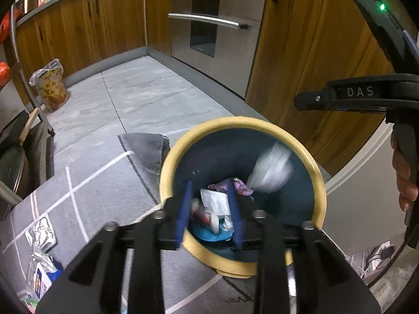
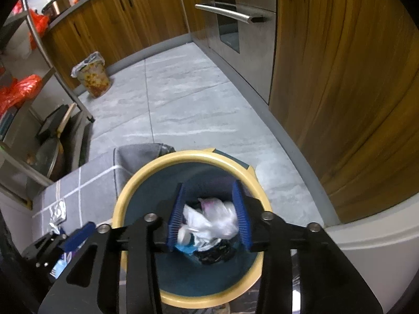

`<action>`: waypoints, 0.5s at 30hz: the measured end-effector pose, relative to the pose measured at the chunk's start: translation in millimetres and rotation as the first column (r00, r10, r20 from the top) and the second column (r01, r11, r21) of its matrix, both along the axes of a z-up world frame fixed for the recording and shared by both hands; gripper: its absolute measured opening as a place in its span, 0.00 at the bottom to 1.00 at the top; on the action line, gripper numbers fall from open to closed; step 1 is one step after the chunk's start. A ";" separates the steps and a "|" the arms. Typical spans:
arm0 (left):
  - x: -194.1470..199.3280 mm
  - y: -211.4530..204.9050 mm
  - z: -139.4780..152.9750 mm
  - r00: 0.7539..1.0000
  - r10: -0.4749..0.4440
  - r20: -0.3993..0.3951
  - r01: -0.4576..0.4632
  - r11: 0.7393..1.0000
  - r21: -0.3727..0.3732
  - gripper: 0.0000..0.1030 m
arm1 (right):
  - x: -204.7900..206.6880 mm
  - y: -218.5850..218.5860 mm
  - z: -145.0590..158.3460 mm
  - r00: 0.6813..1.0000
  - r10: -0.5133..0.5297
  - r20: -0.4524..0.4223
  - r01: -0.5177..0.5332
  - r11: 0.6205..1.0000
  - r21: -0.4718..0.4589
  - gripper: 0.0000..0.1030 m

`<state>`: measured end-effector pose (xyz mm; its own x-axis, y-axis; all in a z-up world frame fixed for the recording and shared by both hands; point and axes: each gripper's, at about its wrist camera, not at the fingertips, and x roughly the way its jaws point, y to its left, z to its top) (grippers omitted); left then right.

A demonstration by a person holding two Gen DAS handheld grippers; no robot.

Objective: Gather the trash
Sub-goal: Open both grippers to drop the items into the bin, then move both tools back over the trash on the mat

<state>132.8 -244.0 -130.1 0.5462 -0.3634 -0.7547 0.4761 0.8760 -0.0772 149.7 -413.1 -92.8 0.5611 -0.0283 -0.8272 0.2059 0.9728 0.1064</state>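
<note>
A round trash bin with a yellow rim point(image 1: 320, 183) and dark teal inside stands on the floor; it also shows in the right wrist view point(image 2: 117, 204). Several wrappers lie at its bottom point(image 1: 217, 204). A blurred clear plastic piece point(image 1: 271, 170) is in mid-air inside the bin, apart from any finger; in the right wrist view it shows as a clear plastic bag point(image 2: 212, 219) between the spread fingers. My left gripper point(image 1: 209, 206) is open and empty over the bin. My right gripper point(image 2: 209, 209) is open above the bin and appears from the side point(image 1: 340, 96).
A grey rug with white lines point(image 1: 86, 193) lies left of the bin, one corner folded. A foil wrapper point(image 1: 42, 233) and a blue-white packet point(image 1: 42, 277) lie on it. A patterned lined bin point(image 2: 91, 76) stands by the wooden cabinets point(image 1: 78, 26). A steel oven point(image 1: 217, 31) is behind.
</note>
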 end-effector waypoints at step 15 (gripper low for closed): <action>-27.7 66.4 40.1 0.984 0.147 0.102 -0.147 0.989 -0.005 0.88 | -18.4 31.2 29.9 0.993 -0.002 0.118 -0.002 1.000 0.031 0.91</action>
<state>105.1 -177.6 -90.0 0.6679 -0.2716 -0.6929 0.3471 0.9372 -0.0327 131.3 -381.9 -63.0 0.6546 -0.0033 -0.7560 0.1901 0.9686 0.1604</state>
